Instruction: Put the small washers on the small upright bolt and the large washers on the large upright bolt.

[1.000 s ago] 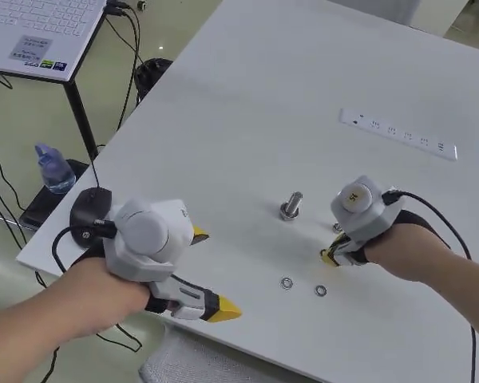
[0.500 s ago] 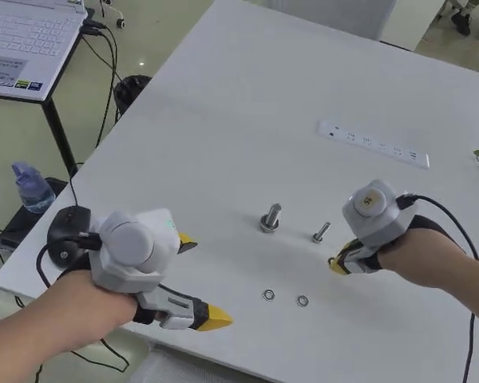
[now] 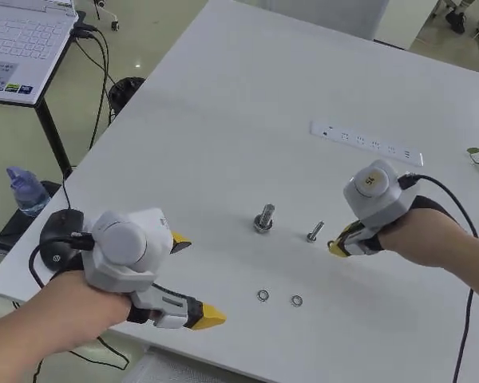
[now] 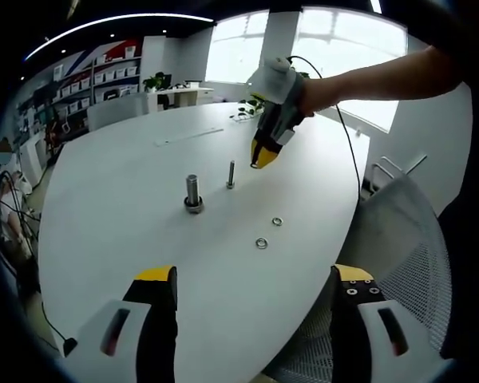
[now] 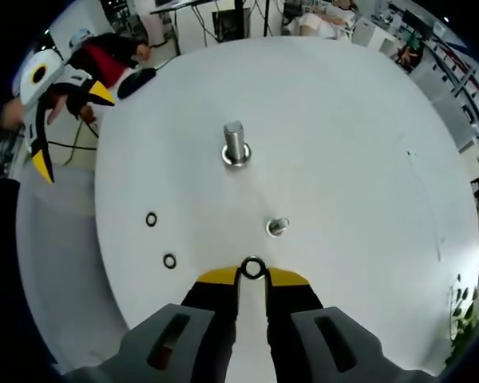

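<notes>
Washer (image 5: 253, 267) pinched between right gripper (image 5: 253, 276) tips.

A white table (image 3: 223, 112) is carrying a large bolt (image 3: 264, 218), a small bolt (image 3: 315, 232), two loose washers (image 3: 263, 296) and a power strip (image 3: 366, 142).

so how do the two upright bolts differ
The large bolt is thicker and taller than the small bolt. The large bolt sits on a wide collar; the small bolt's base is too small to judge. The small bolt stands nearer the right gripper, which grips a washer. Both stand upright on the white table.
</notes>
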